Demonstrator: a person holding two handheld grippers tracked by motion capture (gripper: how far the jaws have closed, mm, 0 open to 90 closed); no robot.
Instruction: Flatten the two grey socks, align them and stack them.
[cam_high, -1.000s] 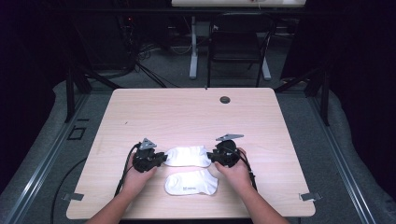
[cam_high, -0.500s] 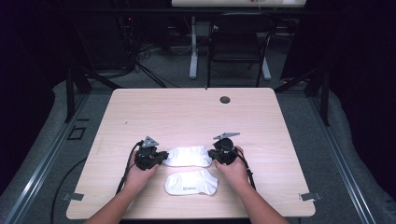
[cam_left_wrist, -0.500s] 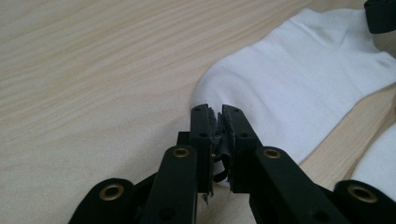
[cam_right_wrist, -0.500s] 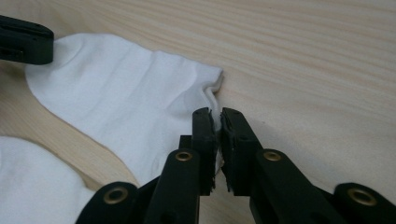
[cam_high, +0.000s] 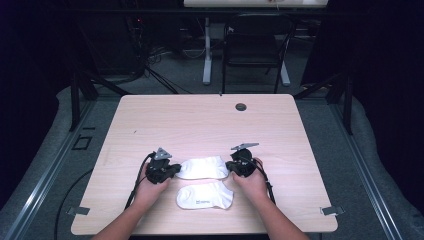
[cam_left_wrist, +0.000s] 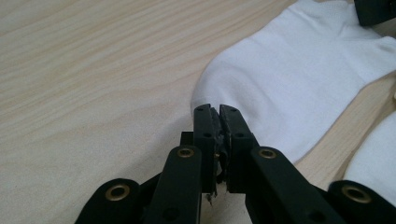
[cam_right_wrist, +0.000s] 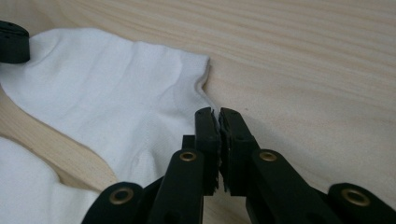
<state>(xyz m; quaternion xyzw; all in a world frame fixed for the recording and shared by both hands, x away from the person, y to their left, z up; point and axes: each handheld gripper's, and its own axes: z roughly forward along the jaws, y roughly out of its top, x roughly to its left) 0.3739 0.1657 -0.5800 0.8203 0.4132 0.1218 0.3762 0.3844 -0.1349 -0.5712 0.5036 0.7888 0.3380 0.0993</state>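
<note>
Far white sock (cam_high: 202, 167) flat on desk (cam_high: 200, 120), stretched between both tongs. Left tongs (cam_high: 172, 170) at its left end, jaws pressed together on sock edge after just closing. Right tongs (cam_high: 231, 167) at its right end, jaws likewise just closed, pinching cuff edge. Second white sock (cam_high: 205, 195) just beside, nearer desk front edge, between both hands, untouched.
</note>
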